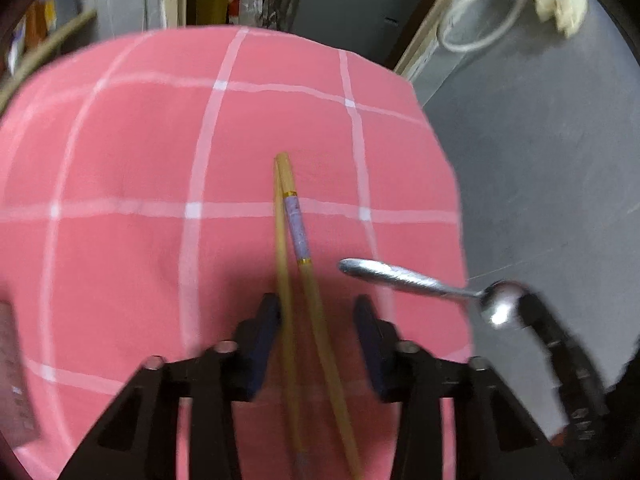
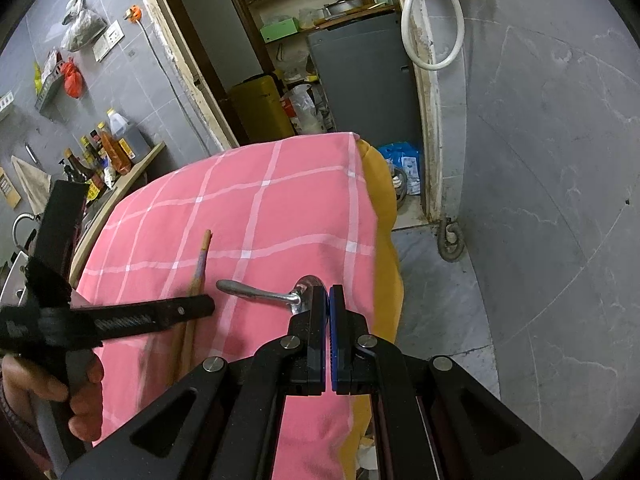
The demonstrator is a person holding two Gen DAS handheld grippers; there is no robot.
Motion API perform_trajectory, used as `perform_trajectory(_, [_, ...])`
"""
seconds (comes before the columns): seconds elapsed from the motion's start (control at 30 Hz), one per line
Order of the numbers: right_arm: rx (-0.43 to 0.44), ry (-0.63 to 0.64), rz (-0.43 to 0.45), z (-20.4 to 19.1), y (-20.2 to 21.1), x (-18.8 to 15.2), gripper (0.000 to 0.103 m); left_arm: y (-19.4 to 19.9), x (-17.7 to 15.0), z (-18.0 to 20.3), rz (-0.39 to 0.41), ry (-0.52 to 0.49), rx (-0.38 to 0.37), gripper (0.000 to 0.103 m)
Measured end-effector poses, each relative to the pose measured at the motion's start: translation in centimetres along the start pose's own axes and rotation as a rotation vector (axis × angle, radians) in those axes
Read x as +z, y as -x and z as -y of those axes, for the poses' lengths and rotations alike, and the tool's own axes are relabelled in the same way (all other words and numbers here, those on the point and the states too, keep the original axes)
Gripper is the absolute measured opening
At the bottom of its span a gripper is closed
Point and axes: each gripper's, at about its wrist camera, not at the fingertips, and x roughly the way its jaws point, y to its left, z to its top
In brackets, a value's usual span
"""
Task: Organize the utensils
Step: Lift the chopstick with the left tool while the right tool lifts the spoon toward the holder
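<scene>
Two chopsticks (image 1: pixel 290 240) lie side by side on the pink checked cloth (image 1: pixel 140 152) that covers the counter, their far tips touching and their near ends spreading slightly. We hold the left gripper (image 1: pixel 316 320) steeply down over them, and its jaws stand part open with both sticks running up between the blue pads (image 1: pixel 262 340). The left pad looks to brush one stick, but nothing is clamped. We judge this straddle is there to gather the pair in one squeeze so they stay together.

From the right wrist view, our right gripper (image 2: pixel 329 300) has its jaws closed on the bowl of a metal spoon (image 2: pixel 256 292), so the handle juts out sideways toward the chopsticks, near them but apart. Gripping the bowl leaves the handle free to be laid parallel to the sticks, we think. Whether the handle rests on the cloth or hangs just above it we cannot tell. A hand (image 2: pixel 60 396) grips the left tool low at the edge of that view.
</scene>
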Motion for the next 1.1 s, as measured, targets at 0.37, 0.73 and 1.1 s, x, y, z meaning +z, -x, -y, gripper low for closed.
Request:
perform_trajectory(0.37, [0.004, 0.012, 0.022, -0.8, 1.0, 0.6, 0.002, 0.3, 0.2, -3.2, -0.01, 0.1, -0.127, 0.006])
perform_trajectory(0.73, [-0.008, 0.116, 0.095, -4.0, 4.5, 1.6, 0.002, 6.1, -1.8, -4.4, 0.178, 0.083, -0.207, 0.006])
perform_trajectory(1.1, [-0.005, 0.203, 0.204, -9.4, 10.1, 4.3, 0.002, 16.3, -0.8, -7.7, 0.427, 0.086, -0.216, 0.006])
